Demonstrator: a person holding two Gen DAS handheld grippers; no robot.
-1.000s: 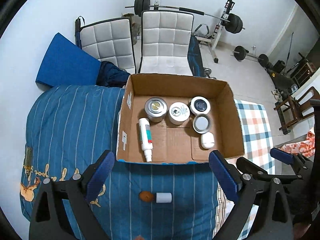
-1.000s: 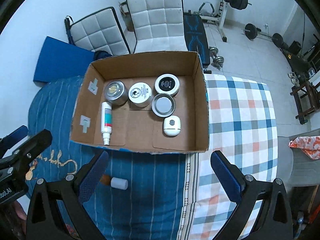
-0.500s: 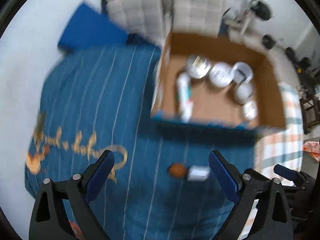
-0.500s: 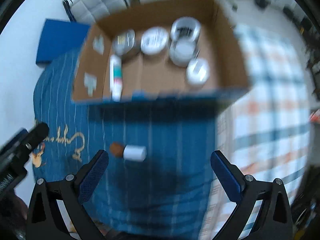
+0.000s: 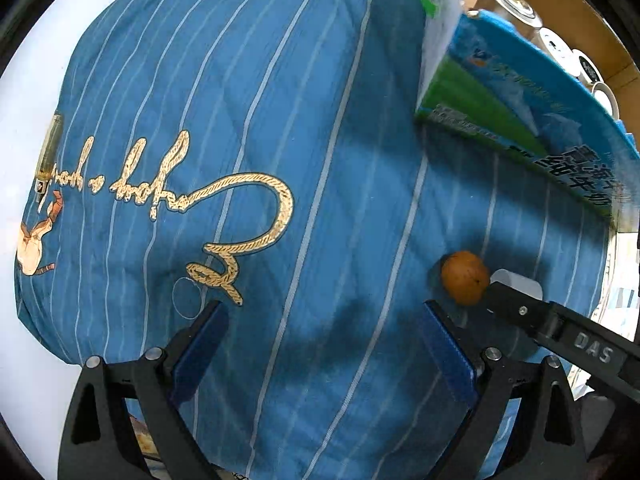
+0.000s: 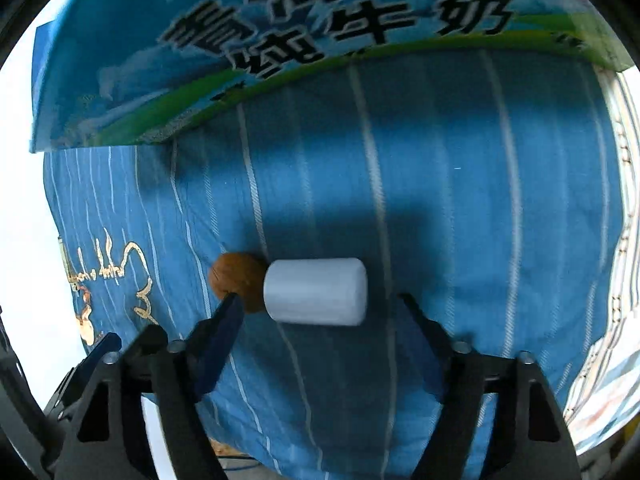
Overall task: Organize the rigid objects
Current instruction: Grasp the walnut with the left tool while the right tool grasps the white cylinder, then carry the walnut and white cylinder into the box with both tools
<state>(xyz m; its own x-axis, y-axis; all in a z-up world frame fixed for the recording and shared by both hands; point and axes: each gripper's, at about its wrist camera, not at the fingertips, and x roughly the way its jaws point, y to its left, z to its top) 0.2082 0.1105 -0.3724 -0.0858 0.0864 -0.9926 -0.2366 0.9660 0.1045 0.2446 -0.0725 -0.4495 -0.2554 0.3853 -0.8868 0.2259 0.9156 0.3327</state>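
Two small objects lie touching on the blue striped bedspread (image 6: 440, 184): a white cylinder (image 6: 316, 291) on its side and, against its left end, a brown nut-like ball (image 6: 236, 282). In the right wrist view the right gripper (image 6: 320, 300) is lowered around this pair with its jaws spread wide; the cylinder sits between the fingertips, nearer the left one, which overlaps the lower edge of the ball, while the right fingertip stands apart from the cylinder's other end. Whether the pads touch the cloth cannot be told.

In the left wrist view the ball (image 5: 464, 278) appears orange-brown, with the cylinder (image 5: 518, 282) partly hidden behind a black finger of the right gripper (image 5: 520, 312), which enters from the right. The left gripper (image 5: 320, 314) hovers above bare bedspread (image 5: 320, 120), jaws spread and holding nothing; its right fingertip is near the ball but apart from it. Gold rope-like script embroidery (image 5: 240, 196) crosses the cloth to its left.

Beyond the pair stands the cardboard box (image 5: 560, 0), its near wall printed blue and green with dark characters (image 6: 340, 12). Several round tins (image 5: 516, 0) show over its rim. A checked cloth (image 6: 600, 392) lies at the right edge of the bedspread
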